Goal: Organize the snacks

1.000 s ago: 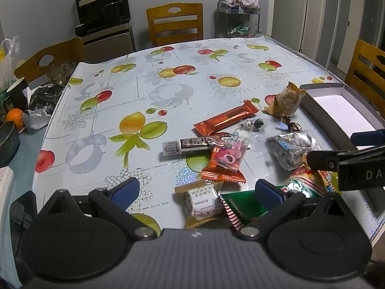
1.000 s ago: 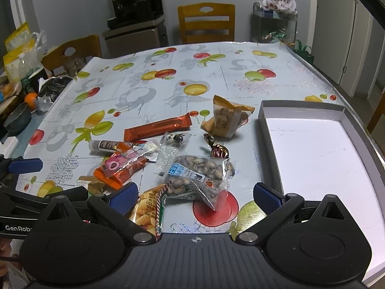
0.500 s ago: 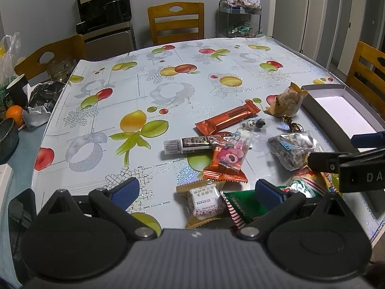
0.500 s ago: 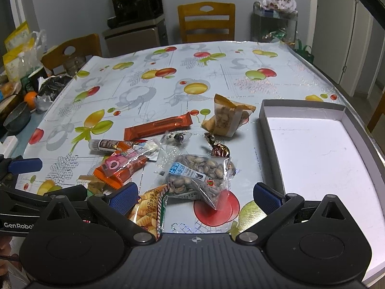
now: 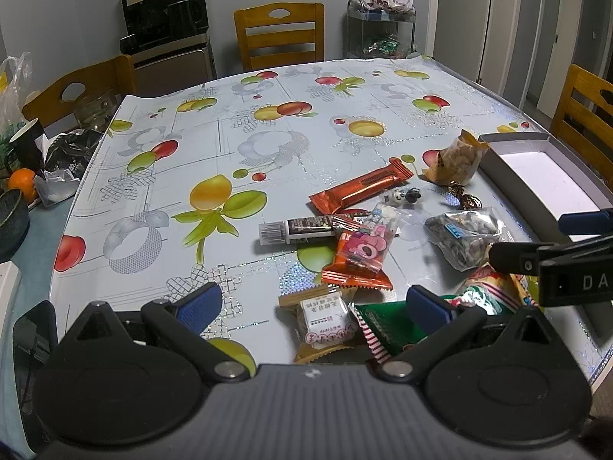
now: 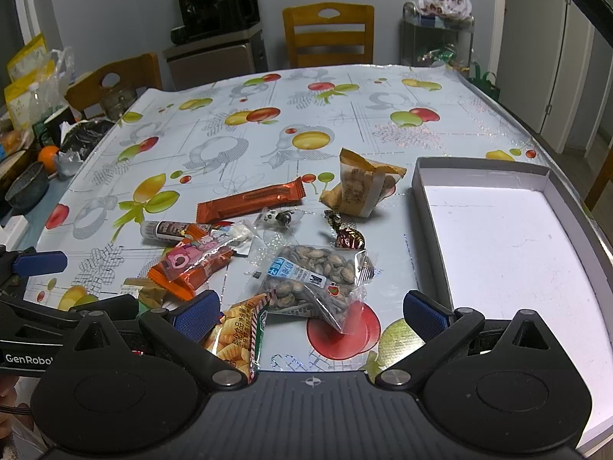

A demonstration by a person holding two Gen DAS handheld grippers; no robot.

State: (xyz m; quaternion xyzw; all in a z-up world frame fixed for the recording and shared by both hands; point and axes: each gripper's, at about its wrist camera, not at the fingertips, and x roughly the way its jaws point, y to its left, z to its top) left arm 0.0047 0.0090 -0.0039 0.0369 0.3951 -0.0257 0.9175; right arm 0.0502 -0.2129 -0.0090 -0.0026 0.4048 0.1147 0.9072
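Nothing is sorted yet: the box [image 6: 498, 237] right of the right gripper [image 6: 311, 316] is empty, snacks [image 6: 306, 280] lie ahead; both grippers, left [image 5: 312, 304] too, gape wide.

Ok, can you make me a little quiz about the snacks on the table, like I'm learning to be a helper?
1. True or false: the grey box already has snacks in it.
2. Which snack lies nearest the right gripper?
A) the long orange bar
B) the clear seed bag
C) the tan nut pack
3. Fill in: both the left gripper and the right one are ____, holding nothing.

Key:
1. False. The box shows only its white floor.
2. B
3. open
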